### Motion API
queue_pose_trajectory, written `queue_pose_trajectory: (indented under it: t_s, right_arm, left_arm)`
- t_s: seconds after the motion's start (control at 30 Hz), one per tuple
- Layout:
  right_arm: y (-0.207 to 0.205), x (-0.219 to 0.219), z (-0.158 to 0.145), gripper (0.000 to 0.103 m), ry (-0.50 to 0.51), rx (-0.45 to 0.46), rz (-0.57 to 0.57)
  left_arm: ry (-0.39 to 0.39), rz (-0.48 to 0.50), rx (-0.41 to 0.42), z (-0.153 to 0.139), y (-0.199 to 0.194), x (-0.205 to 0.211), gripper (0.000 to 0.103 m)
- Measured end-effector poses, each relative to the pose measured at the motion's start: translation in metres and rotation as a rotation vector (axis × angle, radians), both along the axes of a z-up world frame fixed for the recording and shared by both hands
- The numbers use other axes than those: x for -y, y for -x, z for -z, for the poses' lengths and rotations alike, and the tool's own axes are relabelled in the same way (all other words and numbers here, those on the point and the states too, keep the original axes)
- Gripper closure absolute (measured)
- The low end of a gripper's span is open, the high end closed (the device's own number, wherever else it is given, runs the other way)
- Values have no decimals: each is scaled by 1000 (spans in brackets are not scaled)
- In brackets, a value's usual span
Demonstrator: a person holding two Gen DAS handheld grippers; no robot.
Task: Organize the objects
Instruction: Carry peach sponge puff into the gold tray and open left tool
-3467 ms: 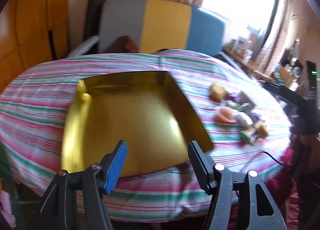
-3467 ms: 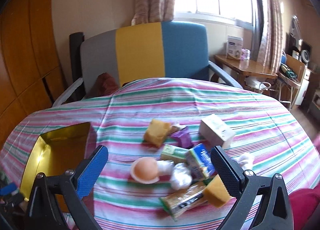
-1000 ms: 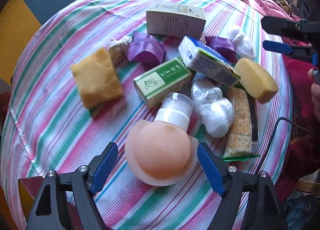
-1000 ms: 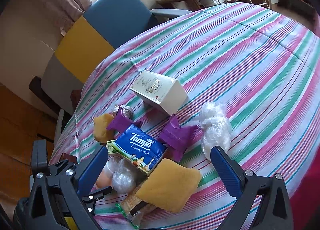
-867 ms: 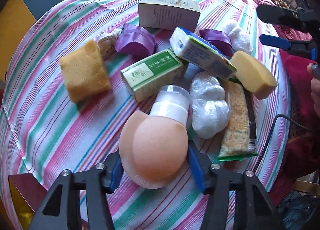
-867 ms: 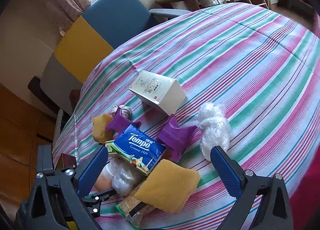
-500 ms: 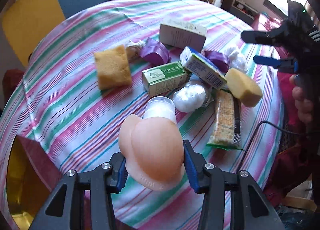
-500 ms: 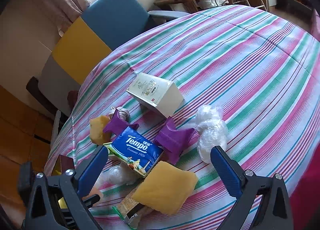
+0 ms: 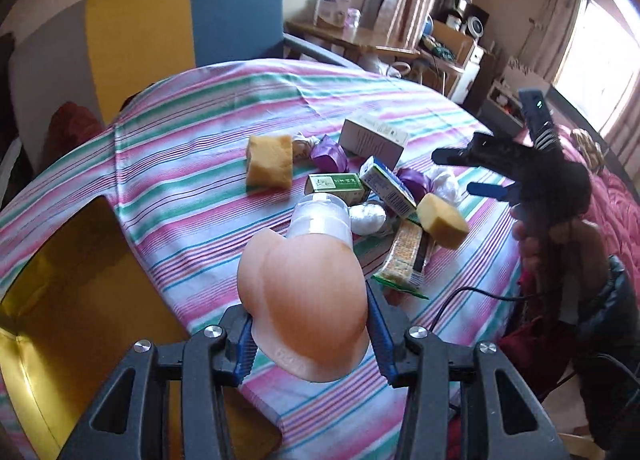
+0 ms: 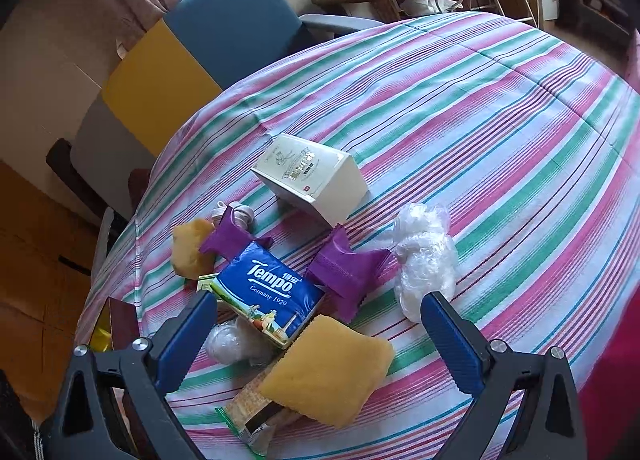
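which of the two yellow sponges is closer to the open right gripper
The yellow sponge lying on the cracker packet, right between the right gripper fingers. The other sponge sits farther off, beyond the Tempo tissue pack.

Below me the bench [image 10: 500, 107] wears a cloth striped pink, green and white. A gold tray [image 9: 60, 280] sits on it at my left edge. The rest lies clustered: a white carton [image 10: 316, 179] on its side farthest off, two purple wrappers [image 10: 344, 268] nearer, a blue Tempo tissue pack [image 10: 268, 292] leaning on a green box [image 9: 334, 184], a yellow sponge [image 10: 328, 372] resting on a cracker packet [image 9: 404, 256], another sponge [image 9: 269, 166] apart to the left, and crumpled clear plastic bundles [image 10: 424, 256] beside the wrappers. A small pale cord coil [image 10: 236, 211] lies near the far sponge.
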State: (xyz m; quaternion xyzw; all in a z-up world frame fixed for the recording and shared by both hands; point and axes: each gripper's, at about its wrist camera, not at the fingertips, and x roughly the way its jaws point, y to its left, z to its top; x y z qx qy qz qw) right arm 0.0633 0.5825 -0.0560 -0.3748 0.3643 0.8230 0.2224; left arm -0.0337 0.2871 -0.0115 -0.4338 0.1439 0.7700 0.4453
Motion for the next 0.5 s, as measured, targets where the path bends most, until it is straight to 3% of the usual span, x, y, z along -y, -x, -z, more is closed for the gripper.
queue_pose_trajectory:
  t_s: [0.17,0.3,0.5]
  right_arm:
    - [0,2,3,12,-13,39,5]
    - [3,5,10,13,16,84,-31]
    - [-5,21,2,0,-9,109,-38]
  left_arm:
    - [-36,-59,1,-8,-7,33,55]
    - [-64,-107,20,-8,-7,58,55]
    - [-106,-191,34,-11,-4,97,55]
